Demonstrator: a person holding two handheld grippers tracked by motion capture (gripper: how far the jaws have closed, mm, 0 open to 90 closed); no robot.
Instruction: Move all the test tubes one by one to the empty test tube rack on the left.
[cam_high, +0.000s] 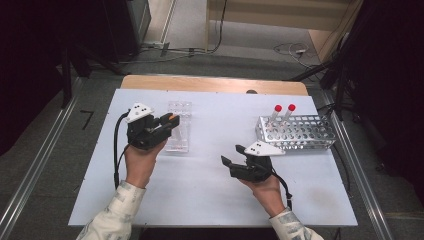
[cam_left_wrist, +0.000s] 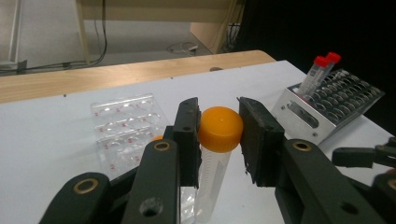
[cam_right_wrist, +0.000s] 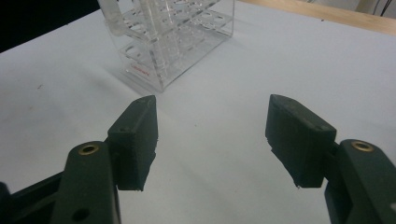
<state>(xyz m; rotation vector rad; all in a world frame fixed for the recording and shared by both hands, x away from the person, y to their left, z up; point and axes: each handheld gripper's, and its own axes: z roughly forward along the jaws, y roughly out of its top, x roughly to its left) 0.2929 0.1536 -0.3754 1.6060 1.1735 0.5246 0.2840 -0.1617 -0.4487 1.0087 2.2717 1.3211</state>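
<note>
Two hand-held grippers are working over a smooth white worktop (cam_high: 210, 190). The left hand-held gripper (cam_left_wrist: 219, 135) is clamping its flat black jaws on the round, glossy orange cap of a clear plastic tube (cam_left_wrist: 212, 179); the tube is hanging down between the jaws, faint graduation marks showing on its wall, and its lower end is running out of the bottom of the left gripper view. Just behind and to the left of this hand-held gripper, a clear acrylic rack (cam_left_wrist: 123, 128) with round wells and small red markings is standing on the worktop; something small and orange is peeking out beside the jaw, too little of it showing to identify. Farther off to its right, a perforated metal rack (cam_left_wrist: 334, 100) is holding two slim red-capped tubes (cam_left_wrist: 320, 72), leaning slightly. The right hand-held gripper (cam_right_wrist: 212, 140) is holding its matte, wedge-tipped jaws wide apart with nothing between them, bare worktop under them, the acrylic rack ahead cut off at the top edge
</note>
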